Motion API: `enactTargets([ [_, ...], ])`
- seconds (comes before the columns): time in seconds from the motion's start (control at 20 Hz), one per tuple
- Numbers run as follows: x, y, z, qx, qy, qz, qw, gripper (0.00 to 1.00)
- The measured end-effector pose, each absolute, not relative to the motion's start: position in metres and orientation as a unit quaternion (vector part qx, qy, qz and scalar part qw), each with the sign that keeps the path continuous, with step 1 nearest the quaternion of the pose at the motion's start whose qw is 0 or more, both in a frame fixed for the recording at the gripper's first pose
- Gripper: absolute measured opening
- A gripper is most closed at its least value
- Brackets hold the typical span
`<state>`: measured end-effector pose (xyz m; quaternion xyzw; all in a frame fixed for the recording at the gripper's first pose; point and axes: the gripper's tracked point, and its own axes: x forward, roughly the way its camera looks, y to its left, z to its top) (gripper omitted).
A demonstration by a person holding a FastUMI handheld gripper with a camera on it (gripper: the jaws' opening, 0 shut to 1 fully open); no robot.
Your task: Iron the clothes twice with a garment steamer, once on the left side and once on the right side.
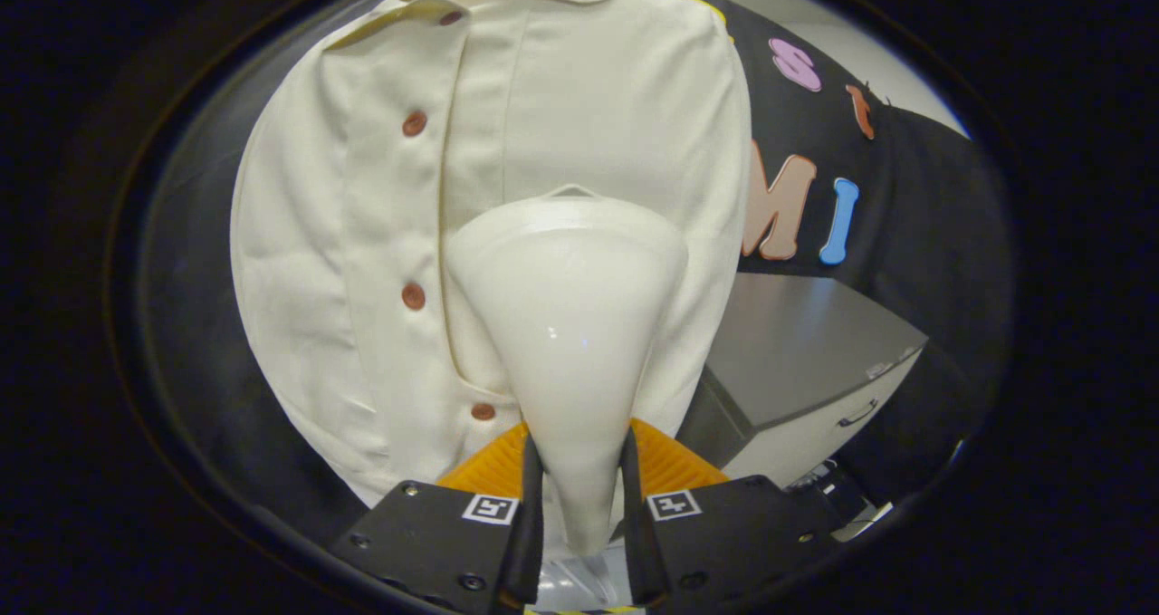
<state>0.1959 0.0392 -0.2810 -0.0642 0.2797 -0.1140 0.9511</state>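
I am holding the gripper [579, 484] pointing forward and a little upward, with its two fingers rising side by side from the black body blocks. The jaws are standing close together, parted just by the narrow white neck of the garment steamer [569, 325] they are clamping. The left finger's [528, 497] dark pad is pressing against the neck on one side and the right finger's [634, 497] pad is pressing on the other, so both are gripping it squarely. The ribbed orange backs of the fingers are flaring outward behind the pads. Each body block is showing a small square marker on its upper face.
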Motion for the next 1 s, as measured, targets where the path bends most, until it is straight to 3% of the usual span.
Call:
enactTargets([
  [0.7, 0.130, 0.013, -0.385, -0.033, 0.389, -0.132, 0.911, 0.38],
  [1.0, 0.106, 0.019, -0.377, -0.015, 0.388, -0.122, 0.914, 0.38],
])
